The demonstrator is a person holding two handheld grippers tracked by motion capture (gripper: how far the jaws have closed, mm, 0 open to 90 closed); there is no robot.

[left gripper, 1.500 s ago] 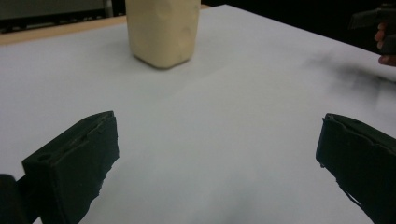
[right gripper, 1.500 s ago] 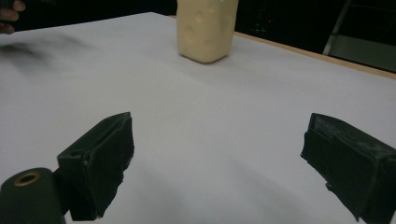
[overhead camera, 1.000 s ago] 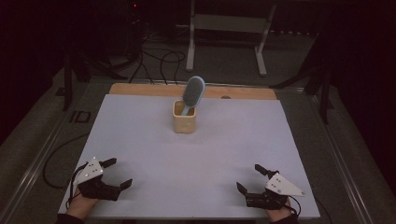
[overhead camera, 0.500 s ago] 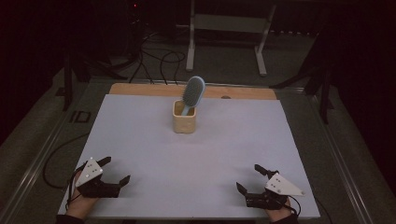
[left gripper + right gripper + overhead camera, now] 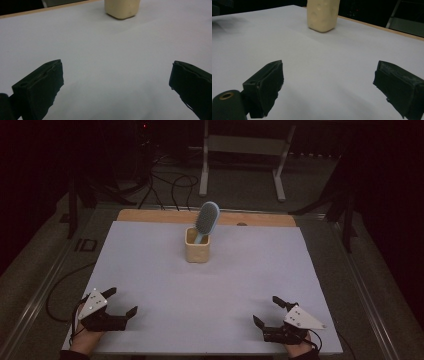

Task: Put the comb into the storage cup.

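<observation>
One blue hairbrush (image 5: 206,220) stands handle-down in a cream cup (image 5: 197,246) toward twelve o'clock on the white table (image 5: 150,270); its long axis is near upright, head tipped toward one o'clock; it looks light, stiff and plastic, best pinched across the head's edges; left gripper (image 5: 123,302) and right gripper (image 5: 266,312) rest at seven and five, jaws spread, empty.

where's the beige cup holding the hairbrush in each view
High view: the beige cup stands at centre, toward the table's far edge, with the blue hairbrush upright in it.
Left gripper view: the cup's base sits at the top edge, just right of centre, beyond the open jaws.
Right gripper view: its body is at top centre.
Shared landmark: the white table cover.
</observation>
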